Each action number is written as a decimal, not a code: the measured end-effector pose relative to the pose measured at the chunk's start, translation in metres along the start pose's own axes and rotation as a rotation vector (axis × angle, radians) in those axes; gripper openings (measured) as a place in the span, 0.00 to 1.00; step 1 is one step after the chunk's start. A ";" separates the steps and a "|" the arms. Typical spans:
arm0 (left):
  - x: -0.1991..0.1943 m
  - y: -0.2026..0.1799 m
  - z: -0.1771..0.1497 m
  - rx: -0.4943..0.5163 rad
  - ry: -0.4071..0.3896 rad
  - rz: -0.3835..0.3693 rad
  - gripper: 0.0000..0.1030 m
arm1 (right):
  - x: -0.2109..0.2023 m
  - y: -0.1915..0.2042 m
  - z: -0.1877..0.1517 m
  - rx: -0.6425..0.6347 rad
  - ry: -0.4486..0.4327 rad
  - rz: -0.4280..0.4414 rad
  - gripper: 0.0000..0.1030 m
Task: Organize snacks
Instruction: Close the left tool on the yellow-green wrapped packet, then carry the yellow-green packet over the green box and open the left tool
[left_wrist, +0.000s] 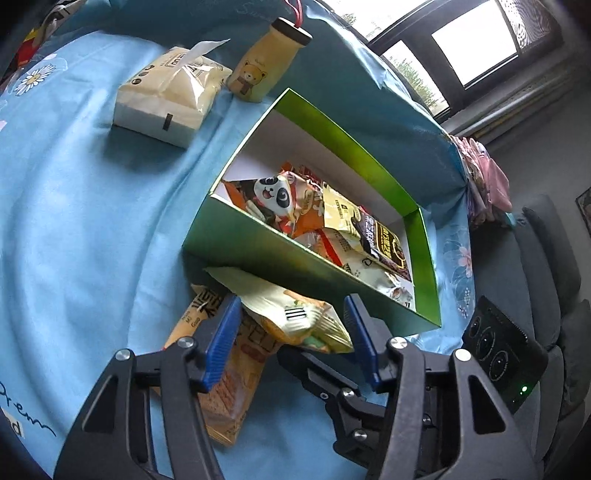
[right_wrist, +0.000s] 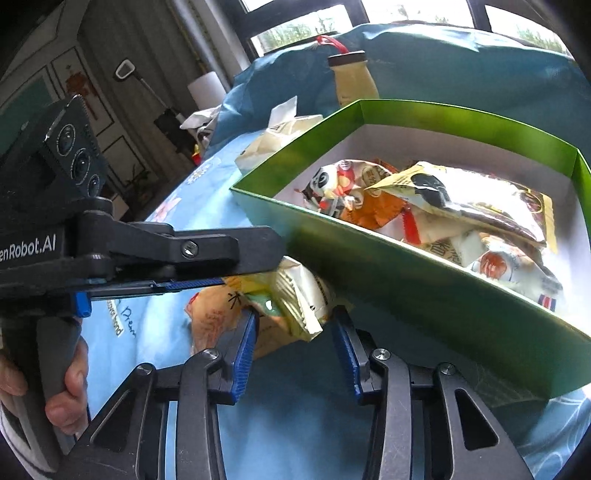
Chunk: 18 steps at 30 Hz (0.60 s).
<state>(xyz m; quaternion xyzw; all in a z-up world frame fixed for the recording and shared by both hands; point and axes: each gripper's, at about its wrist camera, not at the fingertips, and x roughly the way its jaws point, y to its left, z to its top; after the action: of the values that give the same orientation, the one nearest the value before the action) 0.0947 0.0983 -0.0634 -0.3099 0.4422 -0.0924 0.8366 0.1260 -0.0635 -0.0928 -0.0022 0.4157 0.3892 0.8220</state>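
A green box (left_wrist: 258, 254) with a white inside holds several snack packs, among them a panda pack (left_wrist: 275, 195). The box (right_wrist: 406, 280) also shows in the right wrist view. Two packs lie on the blue cloth against its near wall: a pale yellow-green pack (left_wrist: 291, 314) on top of an orange pack (left_wrist: 229, 384). My left gripper (left_wrist: 290, 306) is open with its blue pads on either side of the pale pack. My right gripper (right_wrist: 295, 321) is open around the same pack's (right_wrist: 299, 299) other end. The left gripper (right_wrist: 195, 284) shows from the side there.
A tissue pack (left_wrist: 166, 96) and a bear-print bottle (left_wrist: 258, 66) stand on the blue cloth (left_wrist: 74, 221) behind the box. The table edge drops off to the right near a grey sofa (left_wrist: 554, 295). Windows lie beyond.
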 end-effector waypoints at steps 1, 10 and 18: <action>0.001 0.000 0.001 0.002 0.007 0.003 0.55 | 0.000 -0.001 0.001 0.001 -0.002 0.005 0.42; 0.011 -0.001 0.001 -0.006 0.041 0.030 0.39 | 0.004 0.004 0.004 -0.026 0.001 -0.003 0.27; -0.005 -0.016 -0.006 0.066 0.013 0.035 0.35 | -0.008 0.014 -0.001 -0.044 -0.034 0.021 0.18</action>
<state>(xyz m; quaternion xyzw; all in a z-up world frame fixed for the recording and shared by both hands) 0.0885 0.0849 -0.0524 -0.2739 0.4497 -0.0943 0.8449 0.1135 -0.0596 -0.0834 -0.0092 0.3929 0.4068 0.8246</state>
